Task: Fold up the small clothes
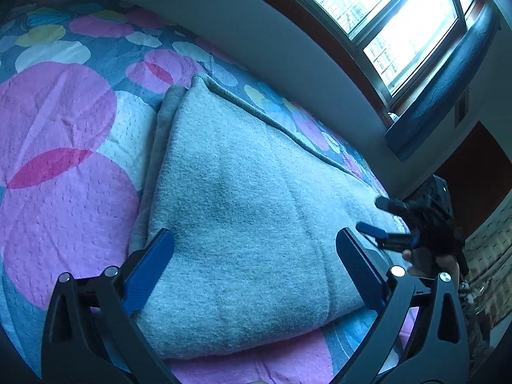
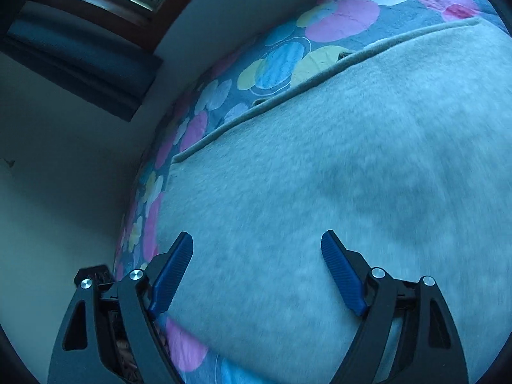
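The soft grey fleece garment [image 1: 243, 211] lies flat on the bed's quilted bedspread with pink, yellow and blue circles [image 1: 64, 172], already doubled over so its layered edges stack along one side, probably to give neat lines for a further fold. The left claw [image 1: 256, 256] hovers spread wide over the near edge, pinching nothing. The right claw [image 2: 257, 265] is likewise spread and empty above the cloth, close to its far corner. Beyond the bed runs a plain pale wall [image 2: 64, 176] under a bright window [image 1: 400, 16]; nothing rests on the garment itself.
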Available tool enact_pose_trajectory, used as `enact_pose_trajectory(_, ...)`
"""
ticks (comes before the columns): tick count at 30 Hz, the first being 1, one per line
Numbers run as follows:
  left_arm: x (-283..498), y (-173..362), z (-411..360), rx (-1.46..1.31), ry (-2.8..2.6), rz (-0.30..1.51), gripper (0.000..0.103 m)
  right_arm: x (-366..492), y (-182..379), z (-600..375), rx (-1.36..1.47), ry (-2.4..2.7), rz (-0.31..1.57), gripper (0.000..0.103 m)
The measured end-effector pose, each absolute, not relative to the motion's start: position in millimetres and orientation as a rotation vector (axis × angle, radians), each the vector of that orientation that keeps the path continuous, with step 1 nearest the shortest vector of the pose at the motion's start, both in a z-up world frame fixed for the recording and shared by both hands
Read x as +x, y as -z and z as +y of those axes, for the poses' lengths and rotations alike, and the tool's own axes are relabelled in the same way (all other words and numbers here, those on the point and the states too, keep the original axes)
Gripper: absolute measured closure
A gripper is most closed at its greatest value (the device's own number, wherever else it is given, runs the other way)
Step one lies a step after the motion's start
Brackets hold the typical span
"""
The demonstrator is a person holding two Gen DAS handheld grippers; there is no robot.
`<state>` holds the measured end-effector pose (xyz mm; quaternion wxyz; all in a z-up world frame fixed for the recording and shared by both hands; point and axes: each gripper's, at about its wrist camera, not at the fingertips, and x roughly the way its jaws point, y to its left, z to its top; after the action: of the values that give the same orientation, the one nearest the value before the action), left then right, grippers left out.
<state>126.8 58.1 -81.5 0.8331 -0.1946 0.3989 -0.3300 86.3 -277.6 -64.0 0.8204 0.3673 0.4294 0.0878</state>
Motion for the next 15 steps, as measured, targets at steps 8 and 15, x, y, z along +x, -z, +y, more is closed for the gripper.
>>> enact_pose_trajectory(8,129.5,83.5,57.6,-0.405,0.699,0.853,0.002,33.1,74.8,-259.4,0.794,-0.179,0.931,0.022)
enact_pose_trajectory(15,133.4,82.1,58.8,-0.416,0.720,0.867,0.002,22.3,74.7,-263.4,0.809,-0.187,0.871,0.022)
